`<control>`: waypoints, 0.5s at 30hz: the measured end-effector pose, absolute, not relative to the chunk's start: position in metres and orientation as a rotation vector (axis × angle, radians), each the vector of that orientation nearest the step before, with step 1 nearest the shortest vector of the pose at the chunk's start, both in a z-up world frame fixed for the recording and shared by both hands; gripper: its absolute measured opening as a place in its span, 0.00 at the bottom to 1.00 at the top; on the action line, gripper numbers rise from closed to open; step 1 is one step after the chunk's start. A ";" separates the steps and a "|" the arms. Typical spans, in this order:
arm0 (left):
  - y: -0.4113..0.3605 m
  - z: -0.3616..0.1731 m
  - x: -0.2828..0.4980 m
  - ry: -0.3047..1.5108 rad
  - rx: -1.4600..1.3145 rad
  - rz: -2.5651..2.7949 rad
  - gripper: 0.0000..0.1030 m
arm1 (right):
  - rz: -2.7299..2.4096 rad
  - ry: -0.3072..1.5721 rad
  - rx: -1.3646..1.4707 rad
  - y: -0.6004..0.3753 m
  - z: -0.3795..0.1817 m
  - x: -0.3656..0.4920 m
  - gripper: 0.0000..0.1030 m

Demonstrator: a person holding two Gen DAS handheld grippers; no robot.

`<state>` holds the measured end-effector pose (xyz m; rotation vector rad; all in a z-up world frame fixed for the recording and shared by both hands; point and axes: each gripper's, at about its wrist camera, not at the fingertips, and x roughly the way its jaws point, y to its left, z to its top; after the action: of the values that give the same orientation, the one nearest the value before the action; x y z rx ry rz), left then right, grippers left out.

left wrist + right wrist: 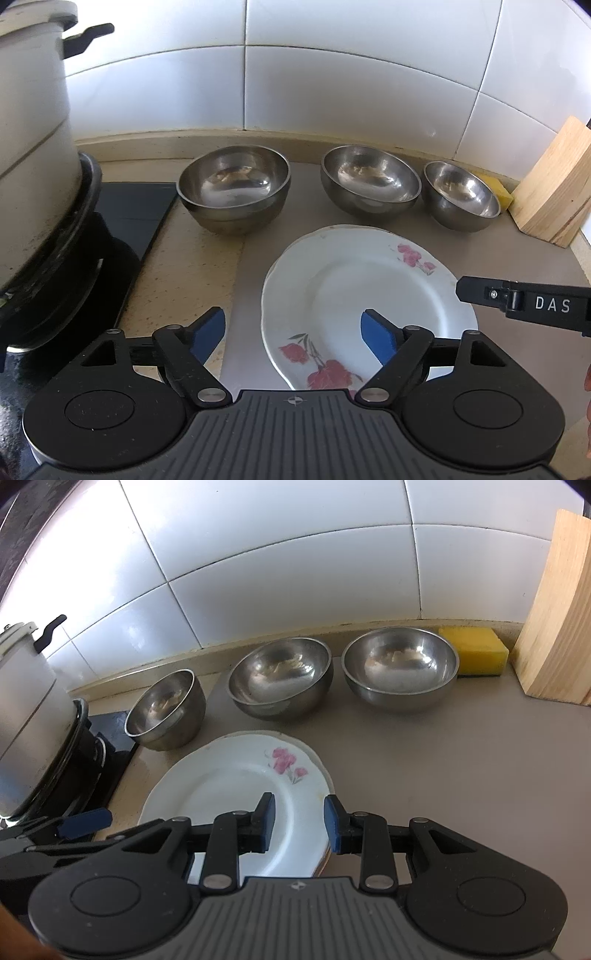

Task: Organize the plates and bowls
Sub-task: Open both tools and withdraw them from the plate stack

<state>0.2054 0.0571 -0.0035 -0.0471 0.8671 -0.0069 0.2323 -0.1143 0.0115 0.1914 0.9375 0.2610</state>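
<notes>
Only the right wrist view shows the whole yellow sponge [476, 650] against the back edge of the table [461, 760], lying between the rightmost bowl and the wooden block [554, 613]; in the left wrist view just a yellow corner of it peeks out behind that bowl. The left wrist view alone shows the red flower print on the near rim of the plate [354, 295] and the dark hob surface beside the big pot [29, 147] at the table's left edge. Three steel bowls stand in a row along the back edge: the left bowl [233, 188], the middle bowl [370, 182] and the right bowl [461, 195], each apart from the next. In front of them sits the flowered plate; the right wrist view shows a second rim under its near right edge, so at least two plates are stacked there. The left claw [293, 332] is spread wide, one pad over the bare table and the other over the plate's well, gripping nothing. The right claw [300, 821] stands at a middling gap with the plate's right rim between its blue pads, neither pad clearly touching it. To the right of the plates the grey table lies bare up to the wooden block.
</notes>
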 end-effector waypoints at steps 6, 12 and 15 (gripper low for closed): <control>0.063 -0.004 0.197 0.872 -0.039 0.005 0.78 | 0.265 0.941 0.192 -0.115 0.012 0.226 0.10; 0.073 -0.006 0.191 0.872 -0.028 0.021 0.81 | 0.262 0.945 0.189 -0.115 0.012 0.222 0.10; 0.082 -0.005 0.191 0.873 -0.026 0.031 0.83 | 0.262 0.950 0.170 -0.113 0.013 0.222 0.10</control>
<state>0.1913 0.0824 -0.0054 -0.0257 0.8731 0.0307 0.2224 -0.1127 0.0134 0.1698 0.9498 0.2621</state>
